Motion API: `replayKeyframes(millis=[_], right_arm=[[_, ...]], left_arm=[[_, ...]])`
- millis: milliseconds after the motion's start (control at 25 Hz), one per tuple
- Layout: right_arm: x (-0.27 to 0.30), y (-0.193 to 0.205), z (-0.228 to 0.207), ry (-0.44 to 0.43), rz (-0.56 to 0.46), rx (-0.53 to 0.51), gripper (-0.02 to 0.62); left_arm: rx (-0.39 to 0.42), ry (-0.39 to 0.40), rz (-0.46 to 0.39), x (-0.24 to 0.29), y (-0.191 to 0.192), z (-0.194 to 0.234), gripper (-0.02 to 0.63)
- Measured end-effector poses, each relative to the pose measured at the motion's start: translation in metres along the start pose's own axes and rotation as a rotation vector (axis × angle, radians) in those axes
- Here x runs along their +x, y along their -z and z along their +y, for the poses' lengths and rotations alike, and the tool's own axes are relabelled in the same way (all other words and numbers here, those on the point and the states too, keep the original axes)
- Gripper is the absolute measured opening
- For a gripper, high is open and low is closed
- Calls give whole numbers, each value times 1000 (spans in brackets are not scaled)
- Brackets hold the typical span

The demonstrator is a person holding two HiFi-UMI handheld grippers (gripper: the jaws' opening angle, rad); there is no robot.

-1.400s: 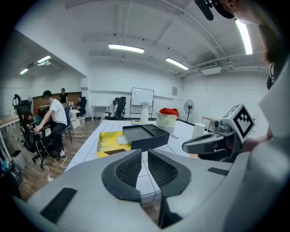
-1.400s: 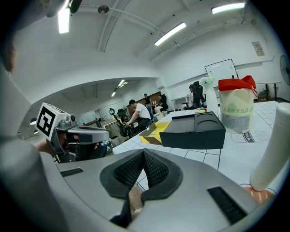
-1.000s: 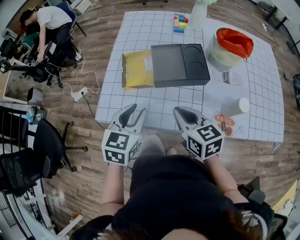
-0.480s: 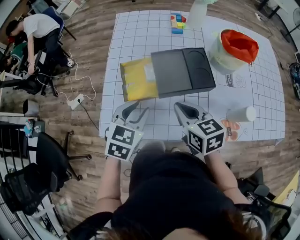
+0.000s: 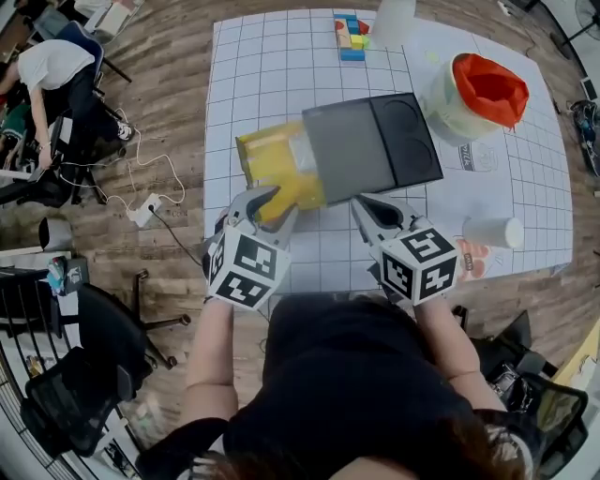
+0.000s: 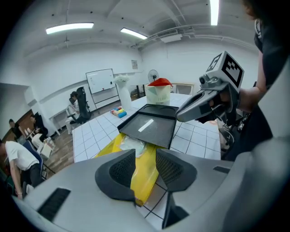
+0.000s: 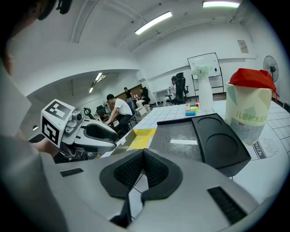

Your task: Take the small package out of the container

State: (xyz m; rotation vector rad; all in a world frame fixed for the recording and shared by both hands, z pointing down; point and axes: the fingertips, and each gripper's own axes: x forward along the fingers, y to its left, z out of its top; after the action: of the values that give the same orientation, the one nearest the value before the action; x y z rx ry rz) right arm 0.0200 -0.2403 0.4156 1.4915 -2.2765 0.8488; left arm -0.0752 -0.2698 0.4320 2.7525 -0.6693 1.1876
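Glossy yellow with a pale label, the small package point(image 5: 270, 167) pokes out of the black container point(image 5: 375, 145) at its left end. The left gripper point(image 5: 270, 208) has just been opening its jaws, which stand wide around the package's near corner without pressing it. The right gripper point(image 5: 367, 206) has its jaws together and empty, just near of the container.

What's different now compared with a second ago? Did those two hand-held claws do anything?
Both moved forward toward the table. The left gripper reached the yellow package; its jaws have just been opening, and the package's near end shows between them, not gripped. The right gripper, jaws together, neared the black container. Package, container, tub and blocks stayed put.
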Motion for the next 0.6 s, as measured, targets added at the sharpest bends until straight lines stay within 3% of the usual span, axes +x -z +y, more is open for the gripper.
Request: replayKeyframes(millis=[600], right_arm=[[35, -8, -23, 95, 36, 108, 14]], left_arm=[[265, 199, 110, 60, 2, 15, 153]])
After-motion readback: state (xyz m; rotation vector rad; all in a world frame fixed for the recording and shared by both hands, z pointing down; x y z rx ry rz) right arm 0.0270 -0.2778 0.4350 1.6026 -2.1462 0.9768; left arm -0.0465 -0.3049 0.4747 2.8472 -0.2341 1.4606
